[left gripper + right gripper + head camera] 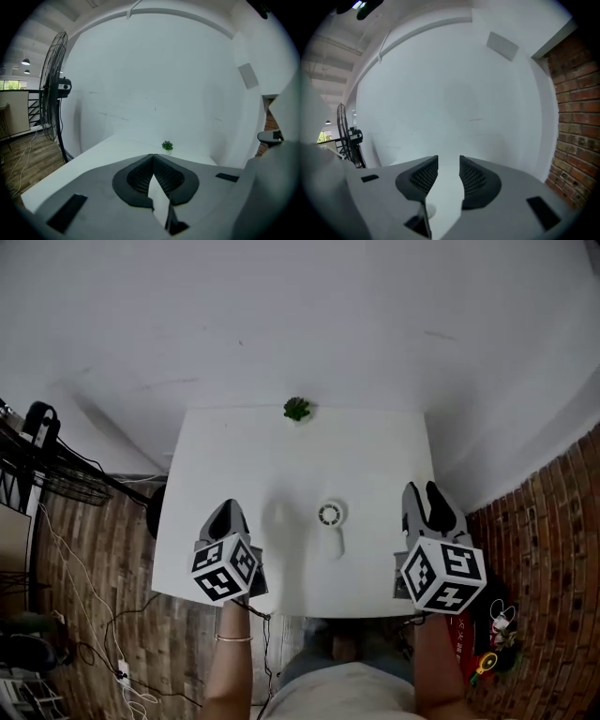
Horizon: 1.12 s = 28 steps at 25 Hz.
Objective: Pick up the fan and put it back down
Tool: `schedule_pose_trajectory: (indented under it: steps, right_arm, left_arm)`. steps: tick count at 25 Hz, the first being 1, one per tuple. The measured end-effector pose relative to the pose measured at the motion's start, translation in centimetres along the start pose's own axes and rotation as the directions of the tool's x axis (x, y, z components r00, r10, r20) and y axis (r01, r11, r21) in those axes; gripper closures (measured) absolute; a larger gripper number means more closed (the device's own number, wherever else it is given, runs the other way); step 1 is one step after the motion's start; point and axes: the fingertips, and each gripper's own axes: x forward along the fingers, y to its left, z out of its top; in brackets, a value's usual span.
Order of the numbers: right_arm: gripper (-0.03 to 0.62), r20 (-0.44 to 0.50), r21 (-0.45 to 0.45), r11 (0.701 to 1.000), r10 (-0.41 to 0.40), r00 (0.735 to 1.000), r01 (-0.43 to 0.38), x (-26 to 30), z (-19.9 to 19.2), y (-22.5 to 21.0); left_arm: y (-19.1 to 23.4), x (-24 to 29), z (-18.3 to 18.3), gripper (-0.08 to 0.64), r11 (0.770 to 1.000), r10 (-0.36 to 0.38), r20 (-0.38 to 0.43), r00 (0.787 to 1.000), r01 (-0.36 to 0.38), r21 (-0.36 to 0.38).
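Step in hand: approach — pick-up not yet begun. Small fan (330,517) lies flat on white counter (375,451), between the two grippers, touched by neither. Left gripper (153,156) jaws pressed together, nothing in them. Right gripper (449,161) jaws parted, gap empty. Next move, by judgement: right gripper swings inward and down, straddles fan handle, closes. Count — one small fan, one plant (298,409), two grippers, one pedestal fan (52,89) on floor beyond counter.

The fan (330,518) is too small to show its blades; the plant (298,410) is only a blurred green spot.
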Motion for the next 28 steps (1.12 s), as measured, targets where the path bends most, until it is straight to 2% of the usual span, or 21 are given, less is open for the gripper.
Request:
schedule_pose_trajectory:
  steps: [3, 7, 14, 18, 21, 25, 28]
  right_arm:
    - [0.481, 0.102, 0.030, 0.999, -0.021, 0.995, 0.018, -2.6, 4.7, -4.5]
    - [0.523, 0.226, 0.043, 0.999, -0.041, 0.973, 0.032, -6.2, 10.0, -10.1]
    - [0.591, 0.390, -0.011, 0.998, -0.057, 0.919, 0.066, -9.7, 14.5, -17.0]
    - [0.591, 0.410, -0.058, 0.996, -0.043, 0.911, 0.073, -10.0, 14.3, -18.8]
    - [0.591, 0.411, -0.071, 0.995, -0.035, 0.911, 0.070, -9.9, 13.8, -19.4]
    - [0.591, 0.398, -0.085, 0.994, -0.032, 0.917, 0.072, -10.0, 13.3, -19.9]
    - [0.591, 0.374, -0.065, 0.994, -0.061, 0.925, 0.092, -10.1, 12.7, -20.5]
  left_arm:
    - [-1.9, -0.9, 3.0, 0.548, 1.000, -0.018, 0.057, 0.998, 0.017, 0.021]
    - [-3.6, -2.6, 6.5, 0.548, 0.999, -0.024, 0.119, 0.993, 0.021, 0.034]
    - [-6.4, -6.1, 12.0, 0.548, 0.999, -0.017, 0.251, 0.968, 0.003, 0.054]
    - [-8.2, -8.1, 13.9, 0.548, 0.998, -0.011, 0.315, 0.949, -0.011, 0.069]
    - [-8.8, -9.3, 14.0, 0.548, 0.997, -0.001, 0.338, 0.941, -0.026, 0.074]
    - [-9.3, -10.1, 13.3, 0.548, 0.999, 0.002, 0.353, 0.936, -0.019, 0.044]
    - [-9.5, -10.4, 12.8, 0.548, 0.999, 0.007, 0.346, 0.938, -0.021, 0.036]
